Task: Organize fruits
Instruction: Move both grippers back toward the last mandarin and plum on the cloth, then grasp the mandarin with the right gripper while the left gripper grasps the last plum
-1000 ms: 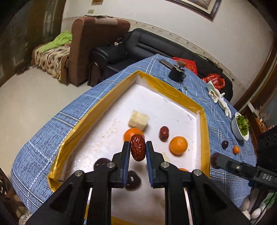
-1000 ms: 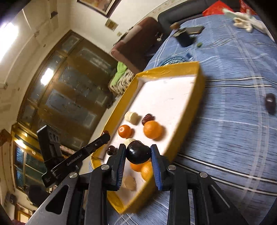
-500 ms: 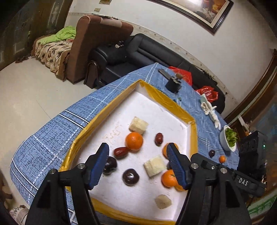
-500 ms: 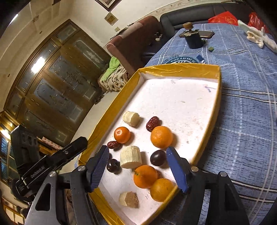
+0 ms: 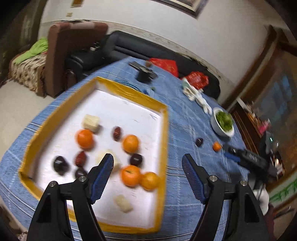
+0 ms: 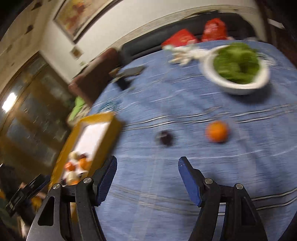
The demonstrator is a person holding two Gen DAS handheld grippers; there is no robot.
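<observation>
A pale wall [image 5: 213,33] with a framed picture [image 6: 78,16] backs the room, and a black sofa [image 5: 130,48] runs along it beside a brown armchair [image 5: 61,55]; wood-and-glass doors [image 6: 33,103] show at the left of the right wrist view. Nearer stands a table under a blue checked cloth [image 5: 185,129], which fills most of both views.

On the left part of the cloth lies a yellow-rimmed tray [image 5: 165,140] with a white floor. It holds four oranges [image 5: 130,143], several dark plums [image 5: 136,159], red dates [image 5: 117,133] and pale cut chunks [image 5: 91,121], all loose and mostly apart; two oranges at the near right edge touch.

To the right of the tray, well apart from it, a white bowl of greens [image 6: 237,74] sits on the cloth. Between bowl and tray lie one plum [image 6: 165,138] and one small orange [image 6: 217,131], near each other but not touching. Red bags [image 5: 194,78] lie at the far edge.

The left gripper [image 5: 147,172] hangs over the tray's near right edge, jaws spread wide and holding nothing. The right gripper [image 6: 147,176] hangs over bare cloth near the loose plum, jaws likewise wide apart. The right wrist view is heavily blurred.
</observation>
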